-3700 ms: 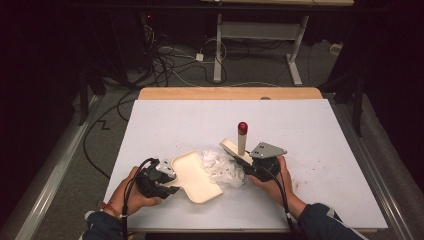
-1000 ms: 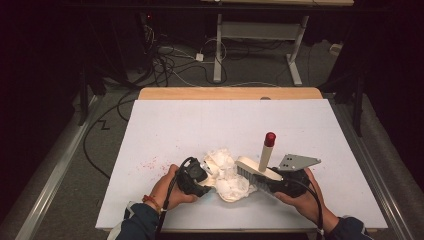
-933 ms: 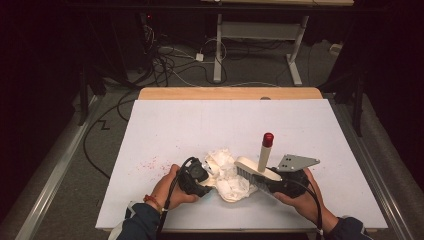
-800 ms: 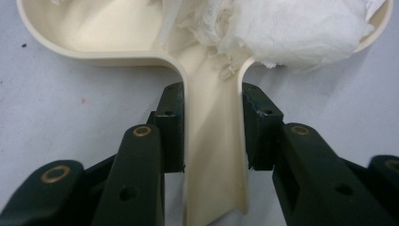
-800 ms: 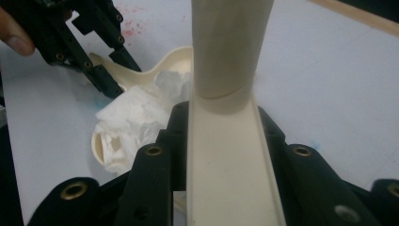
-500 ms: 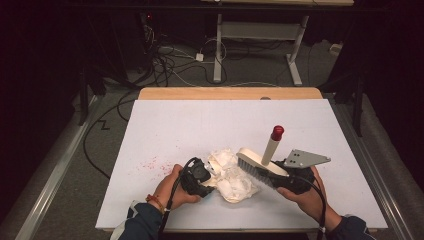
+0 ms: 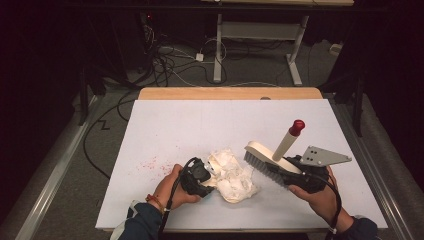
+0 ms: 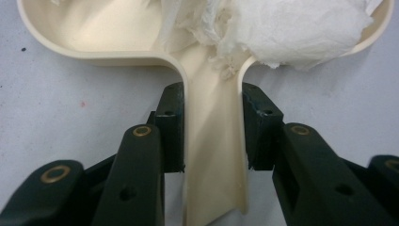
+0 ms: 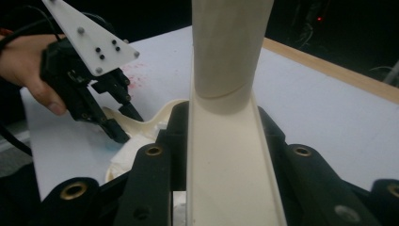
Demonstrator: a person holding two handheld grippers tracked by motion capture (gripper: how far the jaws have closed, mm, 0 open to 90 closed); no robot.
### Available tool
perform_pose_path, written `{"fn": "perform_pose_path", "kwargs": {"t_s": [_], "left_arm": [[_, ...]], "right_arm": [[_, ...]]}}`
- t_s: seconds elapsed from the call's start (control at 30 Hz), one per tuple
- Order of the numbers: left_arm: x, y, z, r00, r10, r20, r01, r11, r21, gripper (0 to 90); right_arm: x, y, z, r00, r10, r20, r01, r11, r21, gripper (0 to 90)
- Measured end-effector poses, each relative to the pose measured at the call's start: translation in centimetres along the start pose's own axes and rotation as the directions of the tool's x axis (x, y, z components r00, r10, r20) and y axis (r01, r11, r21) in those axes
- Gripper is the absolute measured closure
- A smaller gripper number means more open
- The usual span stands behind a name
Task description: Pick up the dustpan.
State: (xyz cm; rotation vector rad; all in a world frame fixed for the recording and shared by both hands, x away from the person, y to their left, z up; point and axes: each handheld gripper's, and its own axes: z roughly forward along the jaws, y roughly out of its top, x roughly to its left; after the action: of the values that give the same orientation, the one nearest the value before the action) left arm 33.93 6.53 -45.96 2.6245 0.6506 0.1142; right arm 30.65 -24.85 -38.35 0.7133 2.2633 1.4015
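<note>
Near the front edge of the white table, a cream dustpan is lain flat, with crumpled white tissue paper heaped in its tray. The dustpan's handle is clamped between the jaws of the left gripper, whose pads are pressed against both of its sides; in the high view this gripper is seen just left of the paper heap, held in the person's left hand. A cream brush with a red-tipped handle is gripped by the right gripper, the jaws being closed narrowly on the flat brush body. In the high view the brush is held tilted above the table just right of the tissue paper, its dark bristles turned down toward the heap and its handle angled up and away to the right. The right gripper is held in the right hand. A faint scatter of red specks is seen on the table to the left of the left hand.
</note>
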Motion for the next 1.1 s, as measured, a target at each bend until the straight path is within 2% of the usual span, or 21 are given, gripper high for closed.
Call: {"fn": "perform_pose_path", "kwargs": {"t_s": [0.07,0.13,0.23,0.3,0.4,0.5,0.67,0.83,1.0,1.1], "left_arm": [[0.0,0.0,0.0,1.0000,0.002,-0.001,-0.002,1.0000,0.001,62.7],[0.0,0.0,0.0,1.0000,0.002,-0.001,-0.002,1.0000,0.001,62.7],[-0.1,0.0,0.0,1.0000,0.002,-0.002,-0.002,1.0000,0.001,62.7],[-0.1,0.0,0.0,1.0000,0.003,-0.003,-0.003,1.0000,0.003,62.7],[-0.1,0.0,0.0,1.0000,0.004,-0.003,-0.004,1.0000,0.003,62.7],[-0.1,0.1,0.0,0.9999,0.008,-0.007,-0.008,1.0000,0.003,62.7],[-0.1,0.2,0.1,0.9998,0.016,-0.012,-0.016,0.9999,0.001,62.7],[-0.1,0.3,0.0,0.9996,0.024,-0.012,-0.024,0.9997,0.003,62.7],[0.0,0.5,0.1,0.9993,0.035,-0.011,-0.035,0.9994,0.006,62.7],[0.1,0.6,0.2,0.9993,0.037,-0.006,-0.037,0.9993,0.004,62.7]], "right_arm": [[-0.1,-0.2,0.1,0.9995,-0.010,0.031,0.010,1.000,0.018,68.1],[-0.4,-0.7,0.5,0.9981,-0.021,0.058,0.017,0.998,0.063,68.1],[-0.9,-1.8,1.5,0.9920,-0.071,0.105,0.055,0.988,0.145,68.2],[-1.5,-2.6,2.2,0.9919,-0.063,0.111,0.040,0.980,0.195,68.2],[-1.8,-3.4,2.9,0.9924,-0.056,0.110,0.030,0.974,0.227,68.2],[-1.6,-3.7,3.5,0.9978,-0.040,0.053,0.028,0.979,0.201,68.2],[-0.7,-3.5,4.3,0.9996,-0.027,-0.008,0.028,0.984,0.176,68.2],[-0.5,-2.8,3.9,0.9994,-0.027,-0.022,0.030,0.991,0.128,68.2],[-1.3,-1.4,3.3,0.9997,-0.023,-0.005,0.023,0.997,0.069,68.2],[-2.0,-0.9,3.8,0.9998,-0.020,0.006,0.019,0.998,0.055,68.2]]}}
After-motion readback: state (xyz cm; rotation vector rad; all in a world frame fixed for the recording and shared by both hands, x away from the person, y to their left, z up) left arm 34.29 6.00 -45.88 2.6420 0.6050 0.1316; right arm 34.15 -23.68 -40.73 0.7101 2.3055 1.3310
